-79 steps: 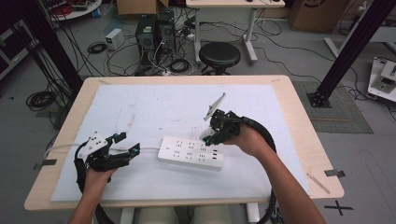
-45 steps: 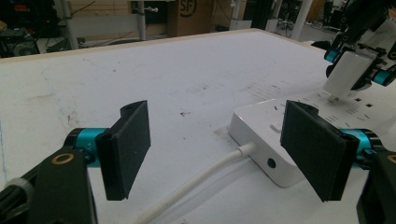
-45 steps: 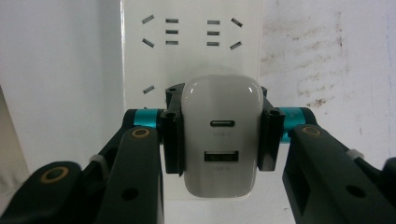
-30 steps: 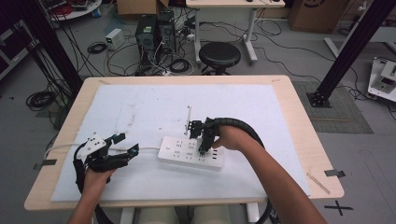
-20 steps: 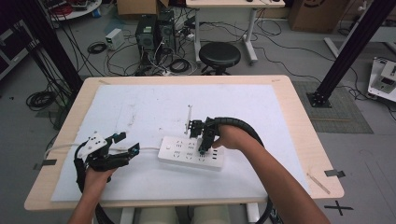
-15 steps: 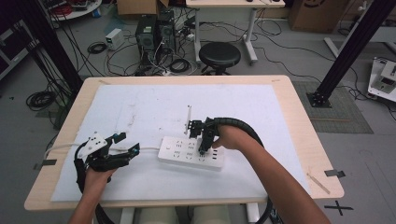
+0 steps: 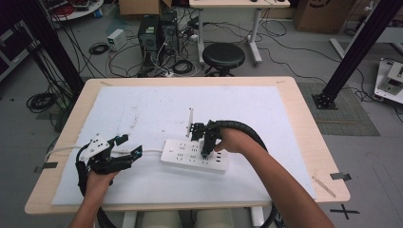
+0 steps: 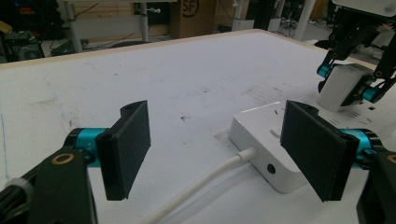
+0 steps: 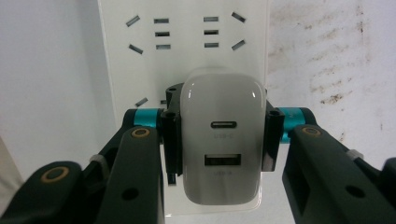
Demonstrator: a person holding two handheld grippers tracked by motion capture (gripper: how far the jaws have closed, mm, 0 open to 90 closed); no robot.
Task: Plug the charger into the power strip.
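While the right tool (image 9: 217,140) stays clamped on the white charger (image 9: 223,140), pads squeezing both its sides, that charger sits low in the middle of the right gripper view, pressed down over the white power strip (image 7: 195,155), which lies centre-low in the high view on the paper-covered counter (image 7: 142,114). Sockets further along the strip are bare, and I can't tell whether the prongs are fully home. Over at lower left of the high view, the left tool (image 7: 124,149) hangs just off the strip's cable end, its jaws standing well apart with nothing between them, the white cable (image 8: 201,186) running out below.

Now, the risk: nothing is bracing the strip. If the right hand pushes at a slant, I'd say the prongs could jam or bend, or the strip could skid across the paper. Letting go too soon could leave the charger half-seated and leaning.

Compared with a couple of seconds back, the right hand has come down from the open paper, upper right of the strip, onto the strip itself. Over the last second both hands look unchanged, and the strip hasn't budged.
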